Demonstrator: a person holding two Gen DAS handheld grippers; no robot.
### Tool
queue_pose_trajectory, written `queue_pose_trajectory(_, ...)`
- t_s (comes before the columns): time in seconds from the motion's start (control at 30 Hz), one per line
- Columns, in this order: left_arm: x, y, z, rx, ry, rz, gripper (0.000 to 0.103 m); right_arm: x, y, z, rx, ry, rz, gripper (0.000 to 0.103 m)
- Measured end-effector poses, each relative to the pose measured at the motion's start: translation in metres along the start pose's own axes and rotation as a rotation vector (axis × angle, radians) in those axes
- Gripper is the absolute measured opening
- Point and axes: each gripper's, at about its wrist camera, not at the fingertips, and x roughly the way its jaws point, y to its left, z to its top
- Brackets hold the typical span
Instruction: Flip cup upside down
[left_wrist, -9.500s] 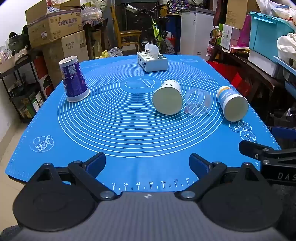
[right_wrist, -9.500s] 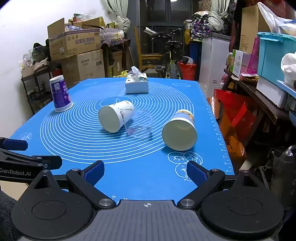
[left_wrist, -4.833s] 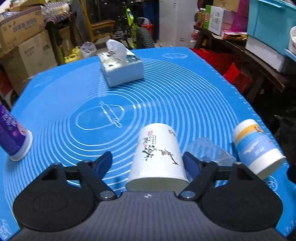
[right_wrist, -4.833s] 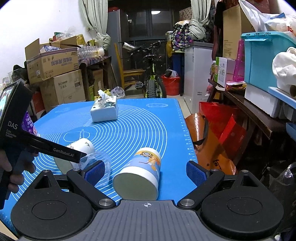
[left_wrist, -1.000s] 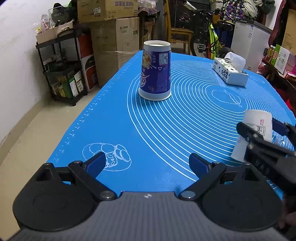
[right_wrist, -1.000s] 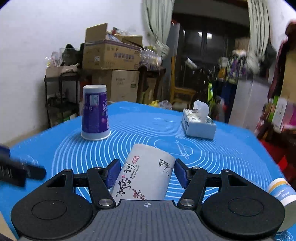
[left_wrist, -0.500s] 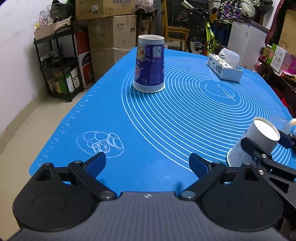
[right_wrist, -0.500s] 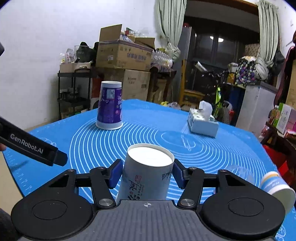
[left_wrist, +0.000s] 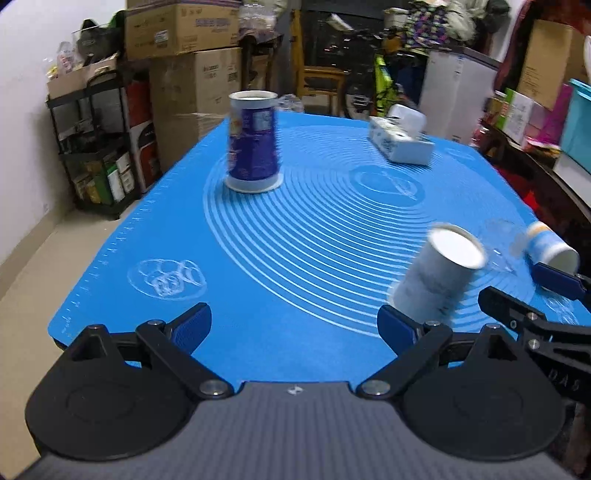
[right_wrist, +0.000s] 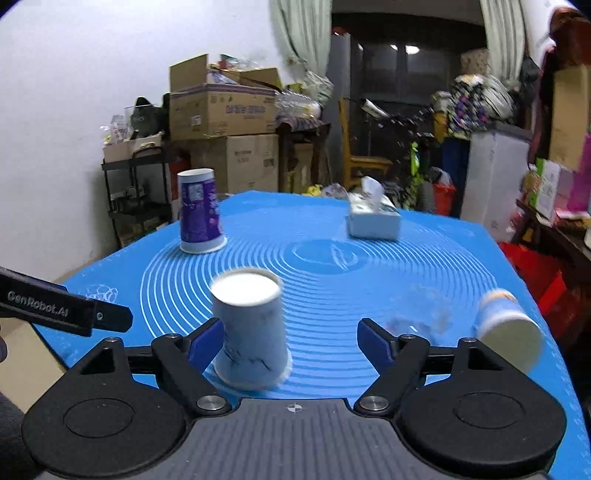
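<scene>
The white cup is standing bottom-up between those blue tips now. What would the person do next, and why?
Probably draw the right gripper straight back from the white cup. Its jaws are open and the cup stands mouth-down on the blue mat, so that flip looks done. A yellow-and-blue cup lying on its side to the right looks the likely next target.

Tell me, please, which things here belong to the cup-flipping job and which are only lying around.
Belong to the job:
white cup, upside down between the open fingers of the right gripper
purple cup, upside down
yellow-and-blue cup, on its side
clear cup, blurred

Only lying around:
tissue box
cardboard boxes
left gripper, open, empty
</scene>
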Motion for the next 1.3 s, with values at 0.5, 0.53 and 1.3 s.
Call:
queue_pose_trajectory(0.5,-0.009,-0.046,-0.033,0.100,0.044,-0.099,0.096,-0.031,-0.019,-0.026,0.005,0.085,-0.041,0.083)
queue_pose_trajectory(0.53,-0.009,-0.047,-0.035,0.105,0.045,-0.097,0.096,-0.032,-0.019,-0.027,0.003,0.087,-0.041,0.083)
queue_pose_trajectory(1.3,-0.007,-0.062,-0.036,0.150,0.053,-0.068,0.096,-0.037,-0.027,-0.029,0.033,0.086,-0.048,0.083)
